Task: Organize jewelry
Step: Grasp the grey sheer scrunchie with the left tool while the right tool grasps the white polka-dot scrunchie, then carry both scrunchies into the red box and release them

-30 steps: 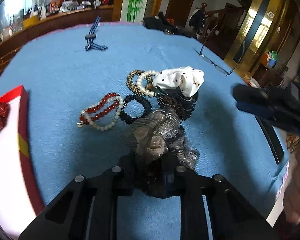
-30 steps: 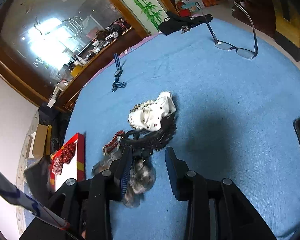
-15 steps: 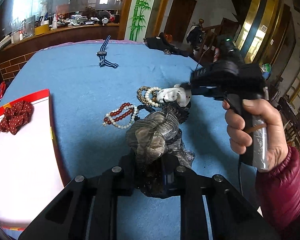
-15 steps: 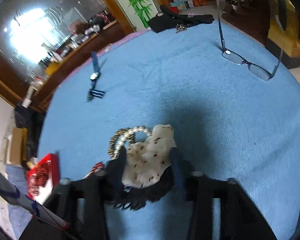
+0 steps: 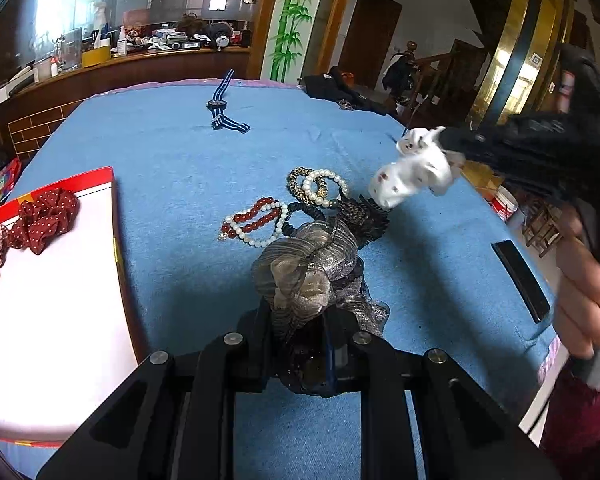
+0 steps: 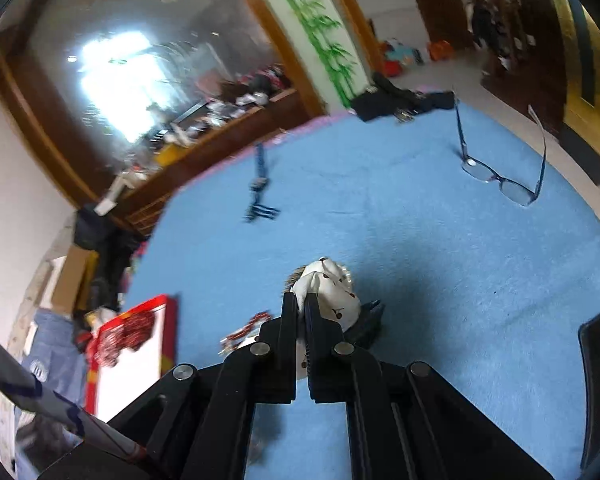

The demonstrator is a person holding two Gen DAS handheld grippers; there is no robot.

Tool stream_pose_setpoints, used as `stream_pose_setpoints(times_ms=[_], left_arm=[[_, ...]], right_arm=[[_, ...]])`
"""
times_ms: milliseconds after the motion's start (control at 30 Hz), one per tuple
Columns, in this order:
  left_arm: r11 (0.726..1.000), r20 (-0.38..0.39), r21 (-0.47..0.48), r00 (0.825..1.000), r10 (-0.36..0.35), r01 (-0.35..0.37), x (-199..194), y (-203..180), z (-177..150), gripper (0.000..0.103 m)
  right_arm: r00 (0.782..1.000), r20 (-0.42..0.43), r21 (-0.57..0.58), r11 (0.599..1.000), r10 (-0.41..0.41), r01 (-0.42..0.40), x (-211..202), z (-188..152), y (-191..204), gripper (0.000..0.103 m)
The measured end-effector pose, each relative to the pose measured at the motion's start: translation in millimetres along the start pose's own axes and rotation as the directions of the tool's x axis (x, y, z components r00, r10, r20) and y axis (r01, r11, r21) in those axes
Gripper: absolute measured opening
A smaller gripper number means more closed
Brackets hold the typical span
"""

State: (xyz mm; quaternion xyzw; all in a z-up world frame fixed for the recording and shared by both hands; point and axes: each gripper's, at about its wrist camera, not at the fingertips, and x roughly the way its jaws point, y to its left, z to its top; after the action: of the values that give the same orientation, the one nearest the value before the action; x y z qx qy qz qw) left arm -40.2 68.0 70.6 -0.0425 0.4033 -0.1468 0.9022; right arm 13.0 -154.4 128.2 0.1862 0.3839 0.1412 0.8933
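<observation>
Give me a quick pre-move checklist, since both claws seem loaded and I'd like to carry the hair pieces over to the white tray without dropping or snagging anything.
1. Right claw shut on the white dotted scrunchie: ok.
2. Scrunchie lifted off the blue cloth, free of the pile: ok in the left wrist view.
3. Left claw gripping the grey gauze bow: ok.
4. Bow free of the black scrunchie and beaded bracelets behind it: cannot tell; they overlap.
5. Free space on the white tray beside the red scrunchie: ok.
6. Eyeglasses outside the carry path: ok, far side.
</observation>
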Motion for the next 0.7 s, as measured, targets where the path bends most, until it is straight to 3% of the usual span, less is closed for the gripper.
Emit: stream_pose_setpoints(times_ms=[200,700], left_arm=[[1.000,0.000,0.010,1.000,0.010,-0.010,-3,-3,-2,0.019],[1.000,0.021,-0.007,0.999,0.024,-0.024,-15,5,-1,0.019]], right_arm=[[1.000,-0.007,-0.024,0.999,0.026,-0.026,-11,-22,8,0.004],[0.999,-0.024,-0.063,0.997,0.040,-0.042,-10,-30,27,0.004]])
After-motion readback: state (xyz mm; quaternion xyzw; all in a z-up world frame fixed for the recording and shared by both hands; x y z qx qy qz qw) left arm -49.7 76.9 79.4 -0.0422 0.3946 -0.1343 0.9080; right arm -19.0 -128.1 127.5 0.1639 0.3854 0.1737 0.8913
